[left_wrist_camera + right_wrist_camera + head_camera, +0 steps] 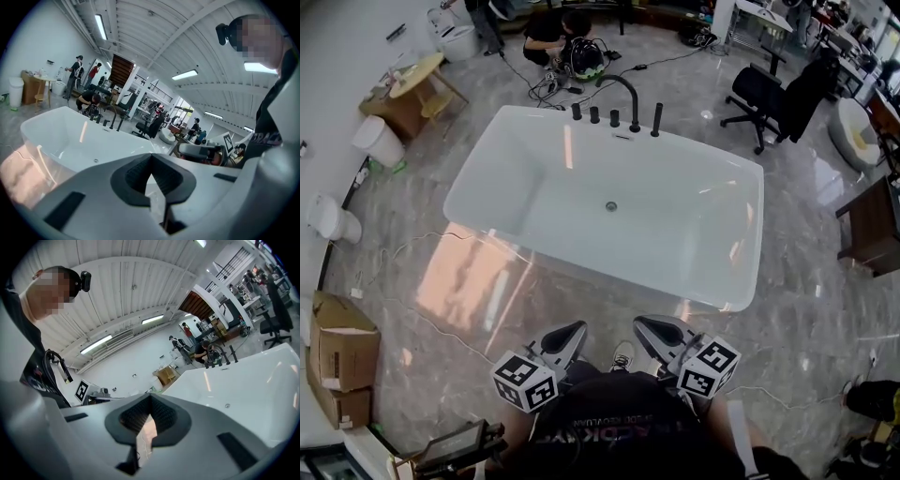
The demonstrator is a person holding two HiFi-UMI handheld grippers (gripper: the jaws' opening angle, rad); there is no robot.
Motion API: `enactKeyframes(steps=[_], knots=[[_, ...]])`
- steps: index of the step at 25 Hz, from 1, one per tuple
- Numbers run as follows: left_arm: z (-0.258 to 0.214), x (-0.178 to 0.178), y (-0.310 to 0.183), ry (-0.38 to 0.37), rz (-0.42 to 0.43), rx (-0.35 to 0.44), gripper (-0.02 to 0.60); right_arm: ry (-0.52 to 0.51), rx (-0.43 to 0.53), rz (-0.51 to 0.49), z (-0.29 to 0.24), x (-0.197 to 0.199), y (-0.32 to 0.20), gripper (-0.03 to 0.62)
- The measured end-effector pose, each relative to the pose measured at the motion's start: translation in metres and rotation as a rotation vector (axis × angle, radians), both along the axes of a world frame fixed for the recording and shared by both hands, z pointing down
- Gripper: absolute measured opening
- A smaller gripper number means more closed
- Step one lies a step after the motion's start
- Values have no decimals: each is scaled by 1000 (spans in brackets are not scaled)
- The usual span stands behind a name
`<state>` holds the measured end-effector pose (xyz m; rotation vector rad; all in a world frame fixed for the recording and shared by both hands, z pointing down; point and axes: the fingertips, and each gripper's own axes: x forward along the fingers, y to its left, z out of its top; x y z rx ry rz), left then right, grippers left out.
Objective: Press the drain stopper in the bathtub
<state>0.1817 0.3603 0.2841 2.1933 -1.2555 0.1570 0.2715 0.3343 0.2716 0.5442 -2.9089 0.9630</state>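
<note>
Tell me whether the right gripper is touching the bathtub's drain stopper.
Apart. The head view shows the right gripper outside the bathtub, near the person's body, with the tub's near rim between it and the drain stopper.

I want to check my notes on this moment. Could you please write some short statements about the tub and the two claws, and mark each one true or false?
1. The drain stopper sits in the middle of the bathtub floor. True.
2. The left claw is pressing the drain stopper. False: it is held near the person's body, outside the bathtub.
3. The left claw and the right claw are both shut and empty. True.
4. The black faucet stands on the near rim. False: it stands on the far rim.
</note>
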Motion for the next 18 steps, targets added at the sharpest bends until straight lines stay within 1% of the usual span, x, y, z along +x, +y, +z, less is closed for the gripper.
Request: enactKeyframes(steps=[3,8,14,18], knots=[[-2,-10,-1,-8,-17,-4,11,-3,-7,-16,0,-10,-3,15],[1,-35,-7,9,-29,-12,11,6,4,-21,-1,-32,-10,15],[1,-77,-24,22,34,5,11,27,7,46,0,-70,-24,15],[0,-123,-35,31,78,2,11,35,8,103,0,-114,-30,15]])
